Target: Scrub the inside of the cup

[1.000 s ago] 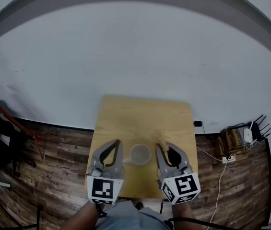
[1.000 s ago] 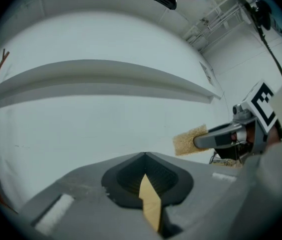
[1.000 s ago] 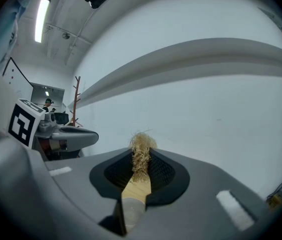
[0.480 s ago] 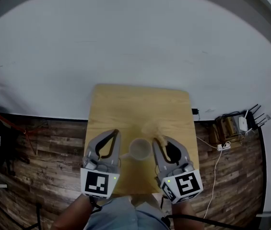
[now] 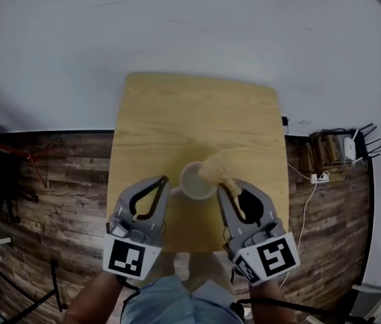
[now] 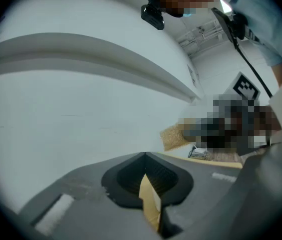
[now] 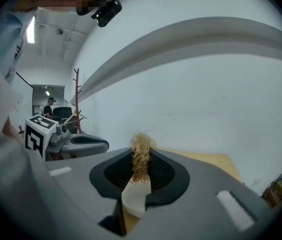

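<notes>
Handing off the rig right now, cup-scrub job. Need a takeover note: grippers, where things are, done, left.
Left gripper: shut, nothing held, tips beside the cup.
Right gripper: shut on the brush, white handle in the jaws, bristles pointing forward.
Cup: upright on the wooden table, between the two grippers. The bristles sit over its right rim; I can't tell whether they are inside.
Done: brush in hand and brought to the cup.
Left: push the bristles in and scrub the inside. The cup isn't held, so probably steady it first.
</notes>
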A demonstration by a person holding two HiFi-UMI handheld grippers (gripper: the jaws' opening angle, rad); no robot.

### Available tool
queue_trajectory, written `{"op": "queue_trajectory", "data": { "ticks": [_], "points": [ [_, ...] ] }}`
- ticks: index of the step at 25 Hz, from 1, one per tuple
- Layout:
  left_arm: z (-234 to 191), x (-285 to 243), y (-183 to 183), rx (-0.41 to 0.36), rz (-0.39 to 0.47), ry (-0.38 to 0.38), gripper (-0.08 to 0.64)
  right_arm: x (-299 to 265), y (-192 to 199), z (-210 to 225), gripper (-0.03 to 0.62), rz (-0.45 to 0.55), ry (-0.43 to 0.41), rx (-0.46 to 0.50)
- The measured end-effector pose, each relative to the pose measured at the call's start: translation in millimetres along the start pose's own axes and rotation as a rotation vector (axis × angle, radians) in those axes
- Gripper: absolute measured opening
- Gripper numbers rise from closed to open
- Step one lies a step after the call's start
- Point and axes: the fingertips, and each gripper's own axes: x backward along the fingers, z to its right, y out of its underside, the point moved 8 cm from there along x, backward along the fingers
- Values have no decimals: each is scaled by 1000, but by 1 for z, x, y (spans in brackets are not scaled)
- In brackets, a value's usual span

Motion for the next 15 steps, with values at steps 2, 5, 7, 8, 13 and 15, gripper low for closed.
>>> {"op": "queue_trajectory", "data": {
  "ticks": [2, 5, 7, 8, 13, 15],
  "points": [
    [1, 3, 10, -61, 16, 51, 18, 0, 11, -2, 66, -22, -6, -11],
    [0, 7, 31, -95, 19, 136, 18, -2, 24, -4, 66, -52, -15, -21],
    [0, 7, 46, -92, 14, 201, 21, -3, 33, -4, 66, -68, -14, -30],
    [0, 7, 54, -91, 11, 231, 26, -4, 37, -3, 66, -75, -12, -34],
    [-3, 1, 91, -99, -23, 328, 154, -10, 53, -2, 66, -99, 3, -49],
    [-1, -2, 100, -108, -39, 360, 177, -11, 58, -3, 66, -107, 10, -54]
  ]
}}
